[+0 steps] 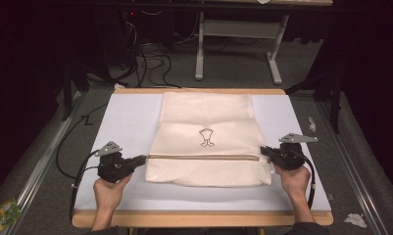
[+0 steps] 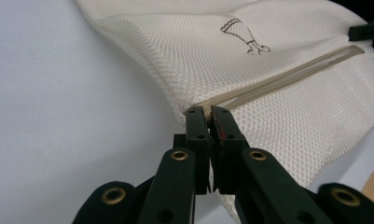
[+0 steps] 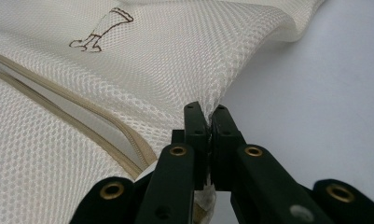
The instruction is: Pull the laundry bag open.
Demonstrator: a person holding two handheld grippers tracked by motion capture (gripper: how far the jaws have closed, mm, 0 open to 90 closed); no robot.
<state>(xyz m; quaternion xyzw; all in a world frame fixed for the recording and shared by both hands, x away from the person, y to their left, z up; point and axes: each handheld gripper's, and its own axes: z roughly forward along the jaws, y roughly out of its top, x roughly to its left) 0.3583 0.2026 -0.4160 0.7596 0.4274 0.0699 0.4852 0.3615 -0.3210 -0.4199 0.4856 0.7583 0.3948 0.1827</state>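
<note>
High view: the left gripper (image 1: 141, 160) pinches the mesh bag (image 1: 208, 142) at its zipper's (image 1: 204, 157) left end. The right gripper (image 1: 263, 151) pinches the bag's right edge, beside the zipper.

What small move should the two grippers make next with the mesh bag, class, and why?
Probably the left gripper should draw the zip's end along the zipper towards the right gripper. Both grippers are shut on the mesh bag, the left at the zip's end, the right on the opposite edge, and the zipper gapes open.
</note>
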